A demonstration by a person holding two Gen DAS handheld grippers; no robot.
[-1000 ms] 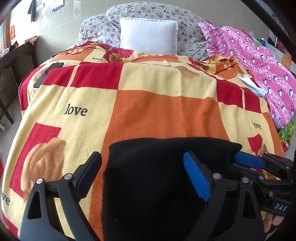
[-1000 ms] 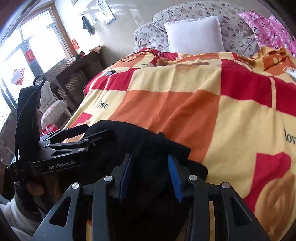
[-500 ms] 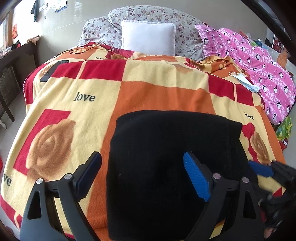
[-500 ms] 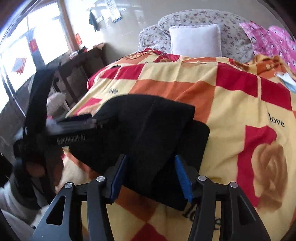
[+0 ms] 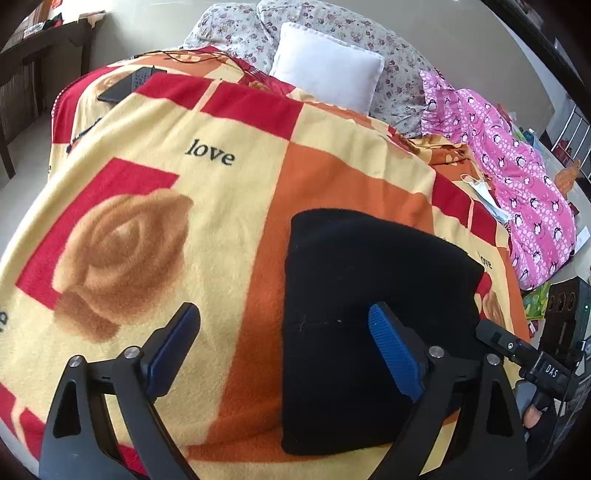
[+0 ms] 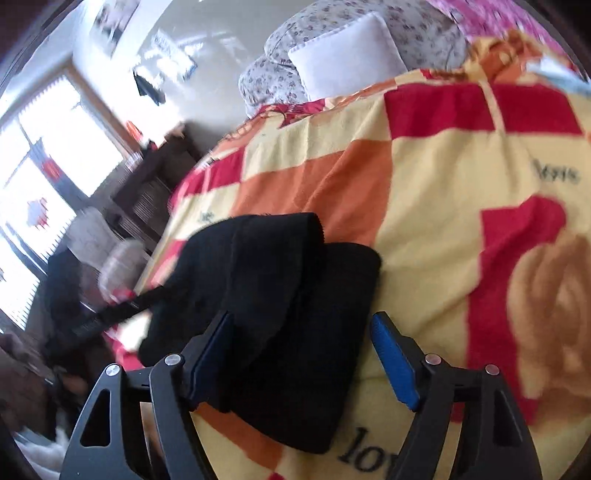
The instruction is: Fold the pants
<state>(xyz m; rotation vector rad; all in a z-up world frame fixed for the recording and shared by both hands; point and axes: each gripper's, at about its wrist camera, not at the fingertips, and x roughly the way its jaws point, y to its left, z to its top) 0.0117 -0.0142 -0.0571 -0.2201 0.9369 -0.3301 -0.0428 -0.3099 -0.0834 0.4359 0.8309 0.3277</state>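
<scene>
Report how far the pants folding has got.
Done: the black pants lie on the blanket as a compact folded stack, layers visible in the right wrist view. In hand: nothing; the left hand-held gripper is open, the right hand-held gripper is opening over the stack. Left: at most tidying the offset top layer.

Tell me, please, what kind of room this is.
Most likely a bedroom: a bed under a red, orange and yellow fleece blanket, a white square pillow at its head, and floral grey cushions behind.

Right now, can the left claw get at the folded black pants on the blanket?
Probably yes: the left claw is open, the black pants lie flat just ahead, and nothing sits between them.
</scene>
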